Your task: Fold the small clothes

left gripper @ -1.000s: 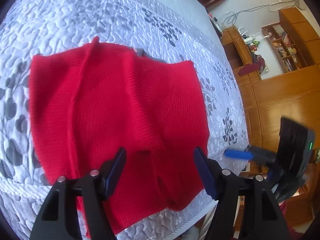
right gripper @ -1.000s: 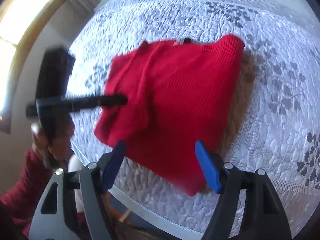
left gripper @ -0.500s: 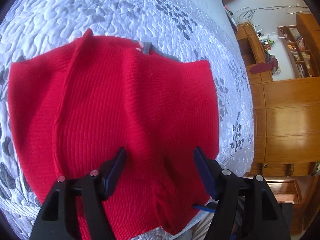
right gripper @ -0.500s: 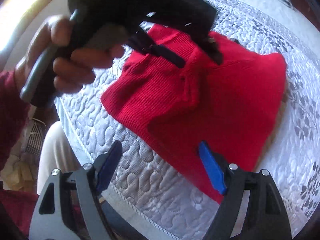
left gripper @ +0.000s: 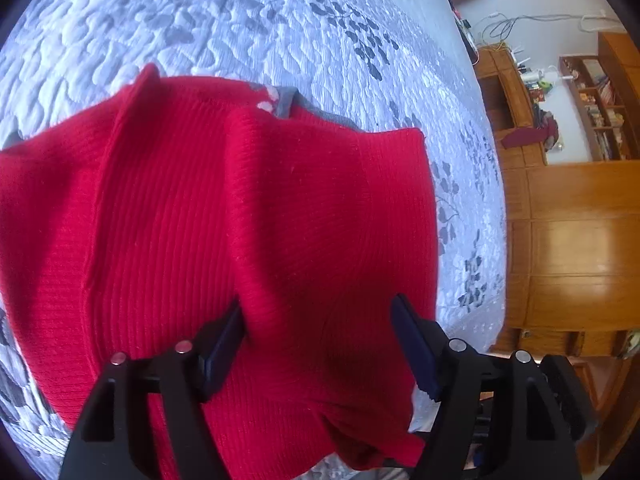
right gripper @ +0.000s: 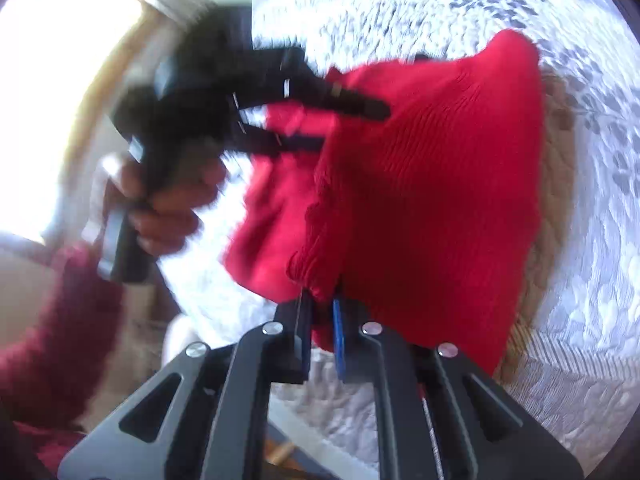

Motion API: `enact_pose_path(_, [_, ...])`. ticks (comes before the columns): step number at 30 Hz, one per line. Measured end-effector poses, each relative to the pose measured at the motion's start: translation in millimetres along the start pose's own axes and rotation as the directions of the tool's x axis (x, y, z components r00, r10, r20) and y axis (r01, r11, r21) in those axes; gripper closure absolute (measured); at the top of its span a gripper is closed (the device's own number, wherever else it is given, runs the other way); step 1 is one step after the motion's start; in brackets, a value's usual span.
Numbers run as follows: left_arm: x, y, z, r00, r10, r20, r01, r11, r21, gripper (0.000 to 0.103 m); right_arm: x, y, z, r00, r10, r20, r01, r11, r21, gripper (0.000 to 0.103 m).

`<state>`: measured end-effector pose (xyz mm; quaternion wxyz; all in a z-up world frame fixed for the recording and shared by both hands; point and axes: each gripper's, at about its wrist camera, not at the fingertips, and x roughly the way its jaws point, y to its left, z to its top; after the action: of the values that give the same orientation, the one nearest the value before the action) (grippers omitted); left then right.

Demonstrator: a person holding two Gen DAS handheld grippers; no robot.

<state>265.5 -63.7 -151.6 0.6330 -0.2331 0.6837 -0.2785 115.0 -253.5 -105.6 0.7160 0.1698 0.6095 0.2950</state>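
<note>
A red knitted sweater (left gripper: 240, 220) with a grey collar (left gripper: 284, 100) lies partly folded on the quilted bedspread (left gripper: 240, 32). My left gripper (left gripper: 320, 332) hangs low over its near part. The jaws are wide and opening, and a raised ridge of the knit lies between them, against the left finger. In the right wrist view my right gripper (right gripper: 320, 320) is shut on the sweater's (right gripper: 432, 180) bunched near edge. The left gripper (right gripper: 348, 126) shows there too, blurred, held by a hand (right gripper: 168, 200) with its fingers over the cloth's far left side.
The bedspread (right gripper: 592, 280) has a grey leaf print, and its front edge runs just below both grippers. Wooden cabinets and shelves (left gripper: 572, 240) stand past the bed on the right. A bright window (right gripper: 48, 80) and a dark red sleeve (right gripper: 52, 340) fill the left of the right wrist view.
My right gripper has come down onto the sweater's near edge and closed on it. My left gripper has moved in lower over the sweater, and a ridge of knit now stands between its fingers.
</note>
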Motion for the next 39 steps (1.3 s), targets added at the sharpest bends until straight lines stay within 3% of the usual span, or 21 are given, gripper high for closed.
enact_pose_path(5, [10.1, -3.0, 2.5, 0.991, -0.127, -0.03, 0.125, 0.99, -0.059, 0.027, -22.7, -3.5, 0.1, 0.997, 0.059, 0.048, -0.059, 0.998, 0.002, 0.096])
enact_pose_path(12, [25.2, -18.8, 8.9, 0.991, -0.12, -0.061, 0.117, 0.992, -0.053, 0.031, -23.9, 0.4, -1.5, 0.996, 0.071, 0.055, -0.07, 0.997, -0.014, 0.096])
enact_pose_path(14, [27.7, -20.1, 10.3, 0.994, -0.087, -0.062, 0.084, 0.995, -0.045, 0.07, -22.1, 0.4, -0.7, 0.996, 0.072, 0.055, -0.072, 0.997, -0.009, 0.096])
enact_pose_path(16, [28.8, -17.3, 11.4, 0.995, -0.08, -0.058, 0.077, 0.995, -0.056, 0.085, -23.2, -1.8, -2.0, 0.996, 0.073, 0.054, -0.073, 0.997, -0.007, 0.096])
enact_pose_path(22, [11.4, -25.4, 9.7, 0.996, -0.092, 0.016, 0.092, 0.996, -0.007, 0.088, -15.1, 9.1, 1.1, 0.997, 0.077, 0.026, -0.076, 0.997, -0.021, 0.095])
enact_pose_path(28, [-30.5, -34.5, 10.3, 0.994, -0.076, 0.083, 0.073, 0.996, 0.043, 0.089, 1.1, 35.3, 10.8, 0.993, 0.114, 0.018, -0.112, 0.992, -0.063, 0.095])
enact_pose_path(33, [-78.6, -14.3, 6.7, 0.985, -0.058, 0.163, 0.049, 0.997, 0.054, 0.089, 20.5, 67.1, 25.1, 0.986, 0.166, 0.009, -0.164, 0.98, -0.109, 0.095])
enact_pose_path(39, [-117.3, 12.6, -6.8, 0.961, -0.041, 0.273, 0.014, 0.995, 0.101, 0.089, 50.6, 94.5, 34.1, 0.984, 0.174, -0.031, -0.176, 0.972, -0.157, 0.095])
